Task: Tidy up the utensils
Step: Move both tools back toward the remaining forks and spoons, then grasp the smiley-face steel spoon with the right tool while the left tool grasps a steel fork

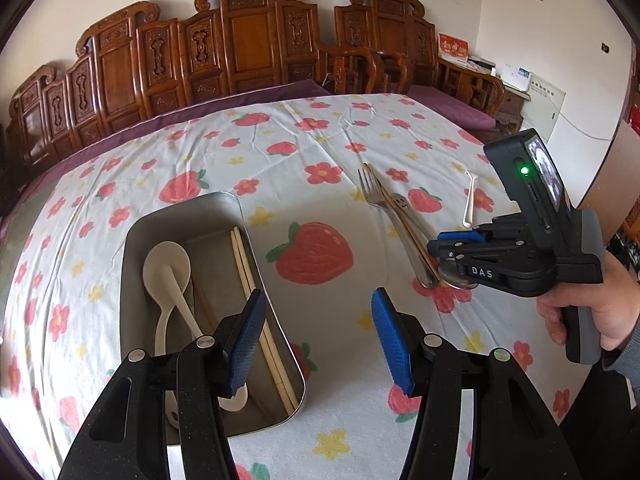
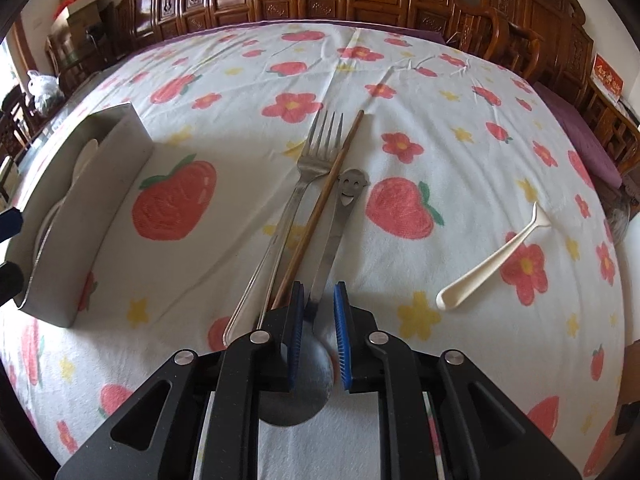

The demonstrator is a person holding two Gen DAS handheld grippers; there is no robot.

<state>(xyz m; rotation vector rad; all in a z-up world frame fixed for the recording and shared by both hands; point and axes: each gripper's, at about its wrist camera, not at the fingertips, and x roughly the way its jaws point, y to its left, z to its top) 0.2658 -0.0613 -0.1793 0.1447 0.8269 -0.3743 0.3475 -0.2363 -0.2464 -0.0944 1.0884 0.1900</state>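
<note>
A metal tray (image 1: 132,248) on the strawberry cloth holds white spoons (image 1: 168,268) and pale chopsticks (image 1: 244,264). My left gripper (image 1: 318,340) is open and empty, just above the tray's right side. On the cloth lie a metal fork (image 2: 320,148), a brown chopstick (image 2: 320,200) and a smiley-handled metal spoon (image 2: 348,192), side by side. My right gripper (image 2: 318,312) is narrowed around the smiley spoon's neck, its bowl under the fingers; the pads look just off contact. A white spoon (image 2: 492,260) lies to the right. The tray shows at left in the right wrist view (image 2: 84,216).
Carved wooden chairs (image 1: 240,48) line the table's far edge. The cloth-covered table (image 1: 320,152) stretches behind the utensils. A purple cushion (image 2: 580,140) lies at the far right. The person's hand (image 1: 592,312) holds the right gripper.
</note>
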